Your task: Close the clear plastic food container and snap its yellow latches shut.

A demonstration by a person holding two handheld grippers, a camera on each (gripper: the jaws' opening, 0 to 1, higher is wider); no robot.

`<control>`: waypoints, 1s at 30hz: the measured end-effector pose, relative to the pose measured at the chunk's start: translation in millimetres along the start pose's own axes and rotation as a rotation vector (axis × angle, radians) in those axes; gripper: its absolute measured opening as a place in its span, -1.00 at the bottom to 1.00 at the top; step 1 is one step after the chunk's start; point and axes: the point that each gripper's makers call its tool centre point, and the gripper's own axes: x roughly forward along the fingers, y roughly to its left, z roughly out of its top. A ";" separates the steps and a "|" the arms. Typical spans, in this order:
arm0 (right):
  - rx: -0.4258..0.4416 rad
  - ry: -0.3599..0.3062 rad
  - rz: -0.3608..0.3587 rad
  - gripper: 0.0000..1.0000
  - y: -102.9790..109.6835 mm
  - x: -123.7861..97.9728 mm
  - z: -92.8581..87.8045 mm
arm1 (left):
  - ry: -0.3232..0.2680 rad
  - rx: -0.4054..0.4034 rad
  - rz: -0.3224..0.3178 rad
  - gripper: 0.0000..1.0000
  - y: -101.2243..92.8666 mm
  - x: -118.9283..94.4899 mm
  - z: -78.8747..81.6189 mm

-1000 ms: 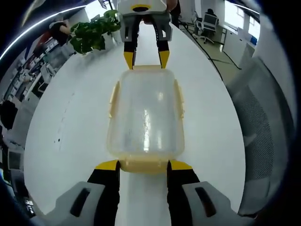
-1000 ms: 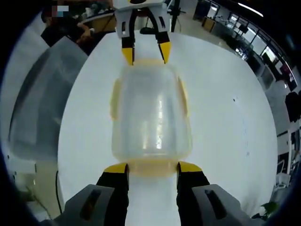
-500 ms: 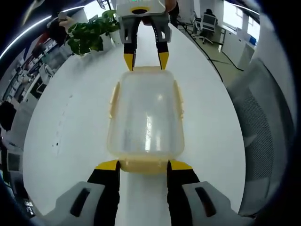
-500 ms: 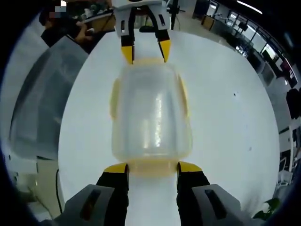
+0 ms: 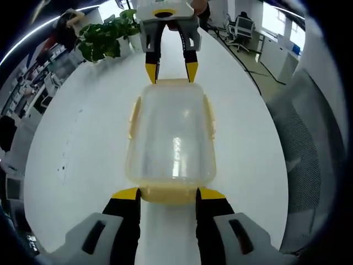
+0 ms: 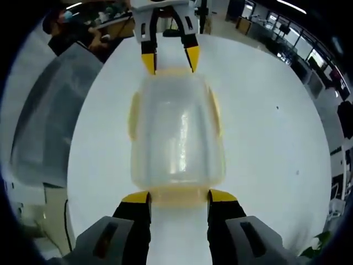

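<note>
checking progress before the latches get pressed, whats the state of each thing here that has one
clear container: lid on, resting flat on the white table
side latches: lying against the long sides; cannot tell if snapped
end latch: between the left gripper's jaws
left gripper: open, jaw tips at the container's near end
right gripper: open, jaw tips at the opposite end

- Clear, colourless plastic food container (image 5: 171,138) (image 6: 177,132): translucent lid with white glare streaks; pale yellow rim.
- Yellow latches (image 5: 133,116) (image 6: 134,114): pale yellow, at 3 and 9 o'clock of the container.
- Left gripper (image 5: 168,194): black jaws, bright yellow tips, grey housing.
- Right gripper (image 6: 178,197): same black, yellow and grey scheme.
- Round white table (image 5: 83,143) (image 6: 265,138): plain white, few dark specks.
- Green leafy potted plant (image 5: 105,36): dark green, at 11 o'clock.
- Grey mesh chair (image 5: 309,160): fine woven pattern.
</note>
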 end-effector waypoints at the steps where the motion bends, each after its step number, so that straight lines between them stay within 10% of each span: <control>1: -0.001 0.000 0.001 -0.24 0.0 0.3 -0.2 | 0.000 0.000 0.000 -0.24 0.0 0.3 0.1; 30: 0.009 -0.010 0.013 -0.21 -0.9 7.1 -6.4 | -0.023 -0.013 -0.033 -0.22 0.4 8.2 -1.5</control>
